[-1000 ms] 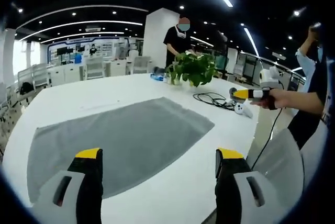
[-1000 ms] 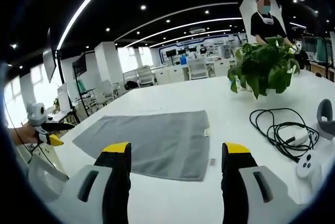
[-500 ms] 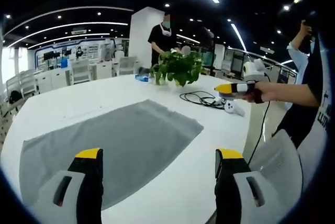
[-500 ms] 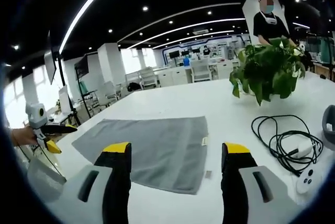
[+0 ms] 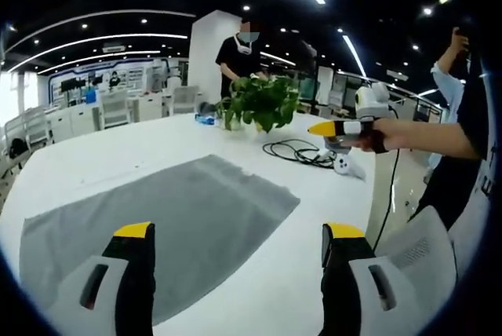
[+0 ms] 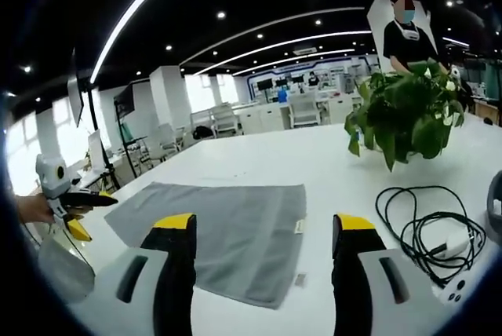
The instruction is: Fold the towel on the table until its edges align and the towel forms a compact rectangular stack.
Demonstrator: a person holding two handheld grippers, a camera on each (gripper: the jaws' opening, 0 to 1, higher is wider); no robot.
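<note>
A grey towel (image 5: 157,234) lies flat and unfolded on the white bench (image 5: 118,151), spread in one layer, with its near edge close to the near side of the bench. In the left gripper view the left tool (image 5: 238,234) hangs above the near part of the towel; its two yellow-tipped jaws stand wide apart and hold nothing, and they do not touch the cloth. In the same view the right tool (image 5: 333,127) comes in from the right, held in a hand (image 5: 388,135) above the right edge of the bench, well apart from the towel; its yellow tips look close together there, but this is too small to tell. In the right gripper view the right tool (image 6: 266,230) has its jaws wide open and empty, above the near right corner of the towel (image 6: 216,222), and a small label (image 6: 299,227) shows on the right edge of the cloth. At the left of this view the left tool (image 6: 78,210) is seen beside the left end of the towel. A potted green plant (image 6: 404,112) stands at the far right of the bench, and a black coiled cable (image 6: 420,222) lies to the right of the towel, near the plant. A person (image 6: 406,34) in dark clothes stands behind the plant.
</note>
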